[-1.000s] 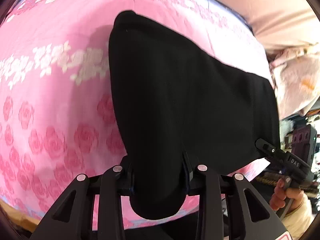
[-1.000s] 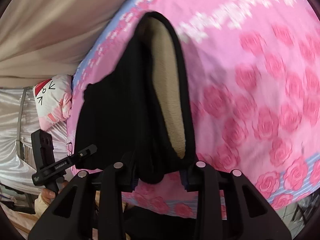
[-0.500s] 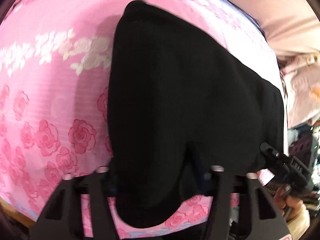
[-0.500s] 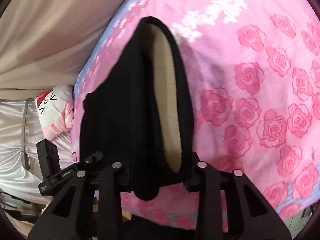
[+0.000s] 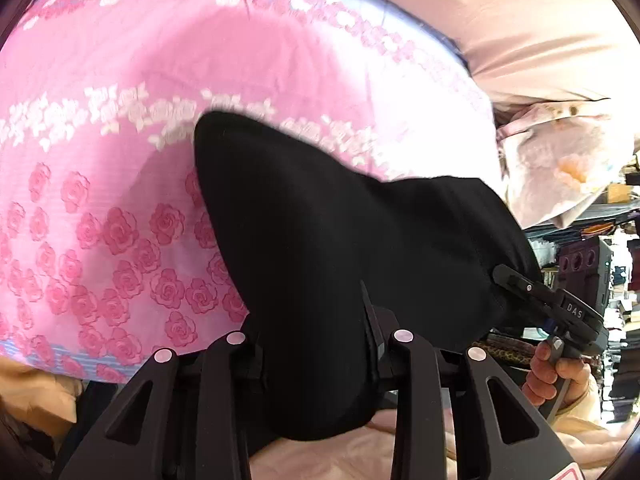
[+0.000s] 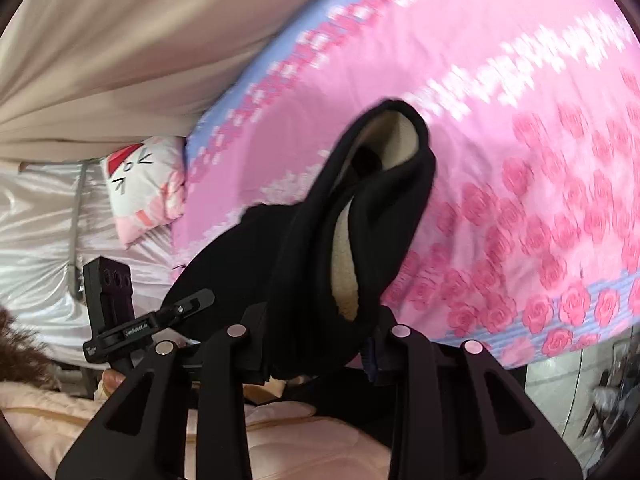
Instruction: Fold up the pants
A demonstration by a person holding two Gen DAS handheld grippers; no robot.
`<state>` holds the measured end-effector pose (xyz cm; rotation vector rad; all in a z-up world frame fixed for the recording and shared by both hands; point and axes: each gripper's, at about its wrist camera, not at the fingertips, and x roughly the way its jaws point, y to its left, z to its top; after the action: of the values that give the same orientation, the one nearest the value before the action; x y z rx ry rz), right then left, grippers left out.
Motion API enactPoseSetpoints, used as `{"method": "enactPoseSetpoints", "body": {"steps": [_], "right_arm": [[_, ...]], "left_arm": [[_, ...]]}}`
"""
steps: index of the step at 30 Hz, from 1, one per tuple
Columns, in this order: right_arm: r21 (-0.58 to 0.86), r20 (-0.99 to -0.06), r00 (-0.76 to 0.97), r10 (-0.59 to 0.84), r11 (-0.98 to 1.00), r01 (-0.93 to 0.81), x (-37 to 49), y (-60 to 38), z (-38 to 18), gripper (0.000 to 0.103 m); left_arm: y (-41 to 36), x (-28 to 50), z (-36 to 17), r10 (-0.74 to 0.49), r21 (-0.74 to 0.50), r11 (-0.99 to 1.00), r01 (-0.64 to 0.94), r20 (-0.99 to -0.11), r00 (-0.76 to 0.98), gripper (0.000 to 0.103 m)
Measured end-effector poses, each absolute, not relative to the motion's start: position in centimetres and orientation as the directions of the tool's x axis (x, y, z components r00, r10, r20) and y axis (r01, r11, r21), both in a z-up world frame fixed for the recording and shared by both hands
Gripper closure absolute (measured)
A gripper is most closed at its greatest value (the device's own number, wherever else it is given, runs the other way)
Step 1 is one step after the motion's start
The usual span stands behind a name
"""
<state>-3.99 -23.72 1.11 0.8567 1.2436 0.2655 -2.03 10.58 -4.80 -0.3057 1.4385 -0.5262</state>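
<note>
Black pants [image 5: 340, 248], cream fleece lining visible at lower centre of right wrist view, hang bunched above pink rose-print bed cover [image 5: 100, 208]. Left gripper [image 5: 316, 344], bottom centre, jaws just closed further, clamped on fabric. Right gripper [image 6: 320, 344], bottom centre, clamped on opposite end. Cat-face pillow [image 6: 140, 184] at left; beige curtain [image 6: 120, 40] at upper left.

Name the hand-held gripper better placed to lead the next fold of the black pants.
Neither clearly. The left hand-held gripper and right hand-held gripper each clamp one end of the black fleece-lined pants, lifted over the pink rose-print bedspread. Probably both together.
</note>
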Motion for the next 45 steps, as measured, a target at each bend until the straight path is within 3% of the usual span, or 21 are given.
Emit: {"method": "enactPoseSetpoints", "body": {"steps": [8, 16, 20, 23, 27, 29, 31, 32, 35, 36, 38, 42, 45], "right_arm": [[0.707, -0.619, 0.518, 0.591, 0.706, 0.041, 2.8, -22.7, 9.1, 0.072], [0.624, -0.501, 0.694, 0.517, 0.771, -0.123, 14.4, -22.1, 11.9, 0.072], [0.616, -0.493, 0.721, 0.487, 0.781, -0.107, 19.9, -22.5, 7.1, 0.072], [0.631, -0.535, 0.702, 0.471, 0.775, -0.040, 23.0, -22.9, 1.2, 0.072], [0.640, -0.635, 0.621, 0.460, 0.763, 0.089, 24.6, -23.7, -8.1, 0.072], [0.650, -0.659, 0.593, 0.462, 0.747, 0.140, 24.1, -24.3, -11.9, 0.059], [0.725, -0.616, 0.606, 0.504, 0.663, 0.186, 23.2, -25.9, -14.8, 0.047], [0.756, -0.577, 0.631, 0.519, 0.631, 0.173, 22.7, -26.5, -15.1, 0.048], [0.737, -0.600, 0.610, 0.518, 0.655, 0.168, 22.7, -26.4, -14.6, 0.043], [0.735, -0.607, 0.603, 0.519, 0.655, 0.175, 22.6, -26.6, -14.4, 0.043], [0.728, -0.624, 0.595, 0.507, 0.655, 0.205, 21.6, -27.5, -13.7, 0.033], [0.670, -0.684, 0.610, 0.401, 0.677, 0.306, 17.8, -31.0, -11.7, 0.030], [0.610, -0.702, 0.653, 0.284, 0.714, 0.344, 15.2, -33.2, -8.2, 0.031]], "left_arm": [[9.6, 2.1, 3.7, -0.508, -0.444, 0.857, 0.260, -0.813, 0.284, 0.074], [7.1, 11.9, 9.6, -0.475, -0.320, 0.878, 0.357, -0.679, 0.560, 0.074], [5.4, 17.5, 7.4, -0.405, -0.212, 0.910, 0.357, -0.635, 0.657, 0.073], [5.0, 20.6, 3.5, -0.391, -0.204, 0.916, 0.345, -0.640, 0.661, 0.073], [4.6, 24.5, -5.8, -0.360, -0.218, 0.928, 0.303, -0.738, 0.571, 0.073], [4.4, 25.1, -10.9, -0.323, -0.195, 0.938, 0.287, -0.795, 0.514, 0.073], [4.6, 24.1, -12.8, -0.291, -0.146, 0.946, 0.290, -0.778, 0.556, 0.067], [4.7, 23.5, -13.1, -0.285, -0.126, 0.946, 0.298, -0.761, 0.583, 0.060], [5.3, 22.8, -14.2, -0.248, -0.102, 0.958, 0.267, -0.758, 0.603, 0.040], [5.8, 22.7, -14.5, -0.257, -0.121, 0.959, 0.257, -0.755, 0.603, 0.038], [7.2, 22.6, -14.5, -0.272, -0.165, 0.960, 0.227, -0.749, 0.604, 0.027], [9.9, 21.0, -12.3, -0.251, -0.146, 0.965, 0.217, -0.742, 0.621, 0.027], [12.3, 19.4, -9.5, -0.103, -0.007, 0.990, 0.142, -0.721, 0.685, 0.028]]}}
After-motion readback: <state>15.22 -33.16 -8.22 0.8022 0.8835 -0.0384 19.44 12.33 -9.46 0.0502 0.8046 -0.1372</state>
